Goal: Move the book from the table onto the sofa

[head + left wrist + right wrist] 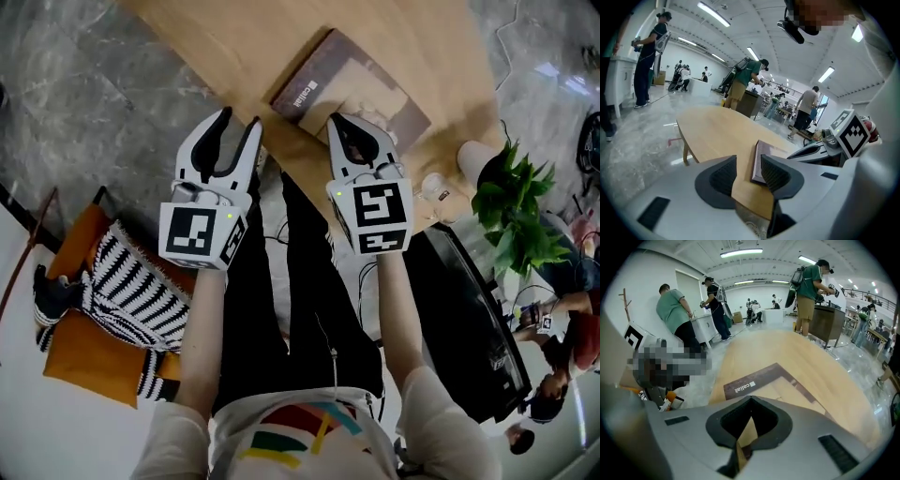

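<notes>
**Both grippers empty above desk edge, book on desk**

Left gripper (239,120): jaws partly apart, nothing between them, only the near edge of the light wooden oval desk (717,129) showing through the gap. Right gripper (354,131): jaws together at the tips, holding nothing. The flat brown-bordered book with the beige cover (352,89) lies on the desk, ahead and right of the left gripper. It sits just in front of the right gripper's tips; can't tell if they touch.
</notes>
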